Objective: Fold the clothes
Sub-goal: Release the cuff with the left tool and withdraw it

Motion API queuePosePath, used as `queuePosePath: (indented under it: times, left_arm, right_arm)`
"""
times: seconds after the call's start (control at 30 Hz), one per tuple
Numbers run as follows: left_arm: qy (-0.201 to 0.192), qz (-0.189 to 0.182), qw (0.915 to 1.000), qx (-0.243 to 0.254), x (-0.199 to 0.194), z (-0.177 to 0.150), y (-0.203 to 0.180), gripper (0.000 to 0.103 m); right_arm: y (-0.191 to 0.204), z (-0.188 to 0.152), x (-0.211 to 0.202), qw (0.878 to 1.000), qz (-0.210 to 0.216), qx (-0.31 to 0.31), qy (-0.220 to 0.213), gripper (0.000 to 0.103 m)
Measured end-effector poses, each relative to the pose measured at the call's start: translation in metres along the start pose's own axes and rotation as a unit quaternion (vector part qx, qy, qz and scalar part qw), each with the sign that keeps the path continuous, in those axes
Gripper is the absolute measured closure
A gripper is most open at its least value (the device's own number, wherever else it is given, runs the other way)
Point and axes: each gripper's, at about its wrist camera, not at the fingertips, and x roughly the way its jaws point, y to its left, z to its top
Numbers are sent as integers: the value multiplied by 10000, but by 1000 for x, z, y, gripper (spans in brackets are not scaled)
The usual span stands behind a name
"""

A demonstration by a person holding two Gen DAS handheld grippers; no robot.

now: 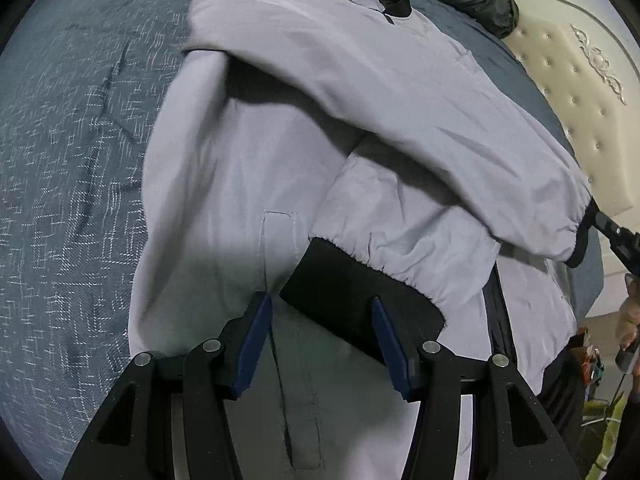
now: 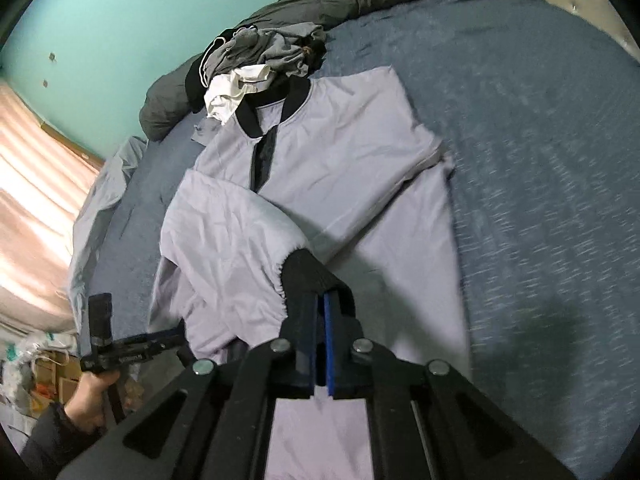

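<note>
So the smooth grey jacket (image 2: 332, 168) lies on the bed's nubby blue blanket (image 2: 520, 160); right hand-held gripper (image 2: 320, 300) pinches its ribbed black cuff (image 2: 304, 272), left hand-held gripper (image 1: 320, 320) gapes over the other cuff (image 1: 340, 292).

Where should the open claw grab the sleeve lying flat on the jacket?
Grab the black cuff of that sleeve. It lies flat on the jacket, thicker than the thin cloth, right between the left claw pads. Come straight down from above and pinch its free edge.
</note>
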Motion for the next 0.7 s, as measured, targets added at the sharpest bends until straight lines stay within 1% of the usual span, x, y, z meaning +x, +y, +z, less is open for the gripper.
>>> queuePosePath:
  times: [0.1,0.2,0.23,0.3,0.33,0.43,0.5,0.53,0.6,0.67,0.7]
  left_arm:
    - [-4,11,10000,-7,0,-1,0,47]
    - [-74,-54,10000,-29,-10,-1,0,46]
    - [-138,-115,9998,-47,-16,0,1,46]
    - [-360,-335,9987,-99,-36,3,5,46]
    - [-491,-383,9980,-112,-47,6,10,46]
    - [-856,-226,9959,-179,-72,28,38,46]
    - [-932,-33,9951,-328,-73,38,55,46]
    - [-950,58,9948,-370,-73,44,63,46]
    - [-892,215,9953,-299,-68,58,77,47]
    - [-825,403,9956,-167,-55,74,82,47]
    - [-818,391,9958,-156,-49,80,86,47]
  right_arm:
    - [-21,-6,-1,9995,-239,207,55,100]
    - [-36,-12,4,9986,-318,404,115,100]
    - [-38,-13,7,9985,-306,437,124,100]
    - [-41,-16,11,9983,-273,487,140,100]
    - [-42,-16,12,9983,-246,499,147,100]
    - [-45,-15,13,9984,-197,500,185,100]
    - [-45,-12,15,9984,-184,490,207,100]
    - [-45,-11,16,9984,-175,485,218,100]
    - [-46,-10,17,9985,-169,468,242,100]
    - [-45,-9,19,9985,-156,448,272,100]
    - [-45,-9,19,9985,-149,444,284,100]
